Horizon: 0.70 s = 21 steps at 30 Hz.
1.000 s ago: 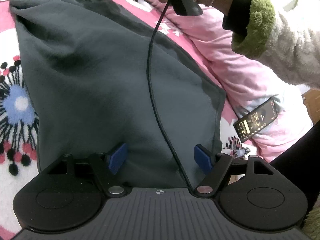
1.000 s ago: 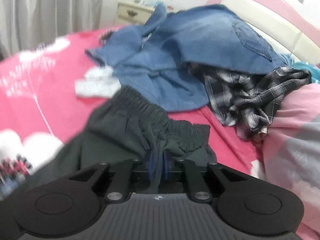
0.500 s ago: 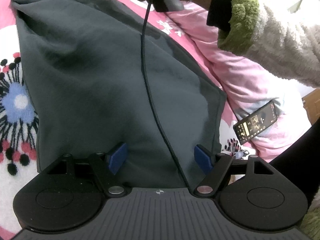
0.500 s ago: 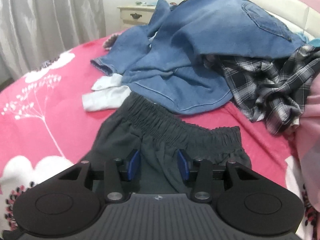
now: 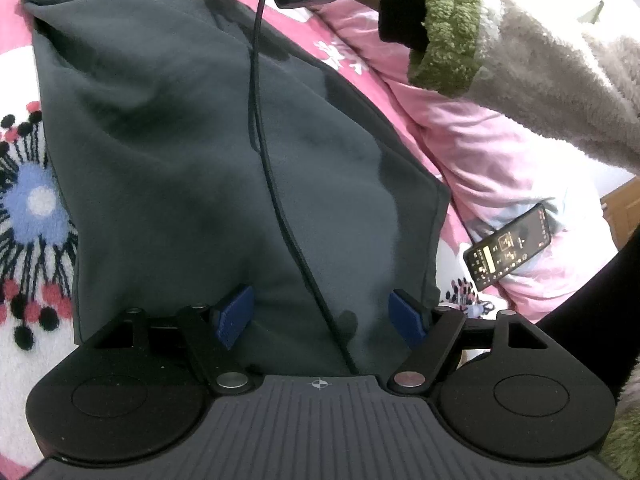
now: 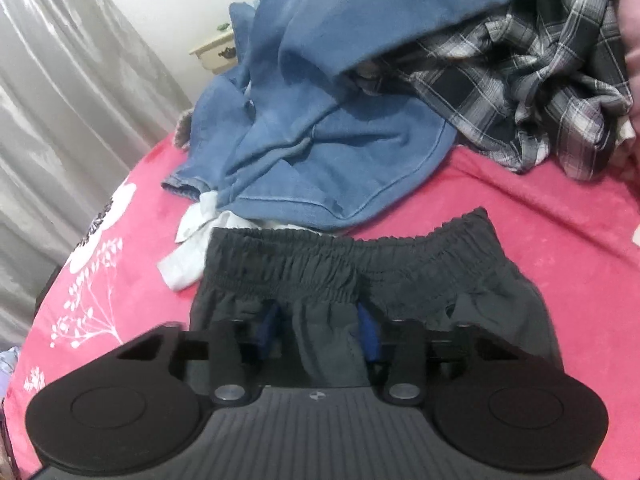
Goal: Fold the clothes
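Shorts [image 6: 400, 264], one dark grey pair, lie spread on the pink bed [image 6: 540, 208], elastic waistband toward the pile, hem end under the left tongs [image 5: 322, 314]. The left tongs hang spread wide over the cloth, blue pads clear of it, as a second ago. The right tongs [image 6: 320, 326] have a fold below the waistband between their pads; they let go, then have just been closing again, and I cannot tell if the pads press yet. That view has swung nearer and tilted since earlier. One black cable [image 5: 264, 152] trails across the shorts. Behind them: one blue denim garment [image 6: 328, 120], one plaid shirt [image 6: 528, 92], one white cloth [image 6: 188, 252]. One phone [image 5: 508, 246] lies on the pink quilt [image 5: 480, 160]; its screen text is too small to read.
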{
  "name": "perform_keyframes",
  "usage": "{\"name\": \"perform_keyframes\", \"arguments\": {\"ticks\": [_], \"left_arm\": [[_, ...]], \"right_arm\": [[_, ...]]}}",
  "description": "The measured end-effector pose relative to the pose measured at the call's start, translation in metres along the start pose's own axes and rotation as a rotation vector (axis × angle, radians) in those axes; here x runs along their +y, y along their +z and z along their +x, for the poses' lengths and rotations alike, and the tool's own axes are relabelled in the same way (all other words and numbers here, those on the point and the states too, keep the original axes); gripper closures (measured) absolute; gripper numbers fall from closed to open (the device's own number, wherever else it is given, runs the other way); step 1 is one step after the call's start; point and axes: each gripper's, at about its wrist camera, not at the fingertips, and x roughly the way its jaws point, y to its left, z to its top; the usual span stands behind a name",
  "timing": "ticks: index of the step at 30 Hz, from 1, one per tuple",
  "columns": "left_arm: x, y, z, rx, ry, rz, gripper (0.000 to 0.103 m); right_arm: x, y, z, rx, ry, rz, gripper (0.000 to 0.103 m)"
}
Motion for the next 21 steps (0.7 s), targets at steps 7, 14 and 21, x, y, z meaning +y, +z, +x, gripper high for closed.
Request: {"name": "perform_keyframes", "arguments": {"ticks": [7,14,21], "left_arm": [[0.002,-0.001,-0.001,-0.003,-0.008,-0.009,0.028],[0.003,-0.001,-0.001,-0.004,-0.010,-0.015,0.028],[0.003,0.000,0.000,-0.001,-0.006,-0.022,0.028]], "right_arm": [[0.032,-0.009,-0.033,-0.145,-0.006,-0.192,0.077],[0.030,-0.002,-0.059,-0.244,-0.123,-0.258,0.089],[-0.003,0.017,-0.054,-0.222,-0.266,-0.290,0.089]]}}
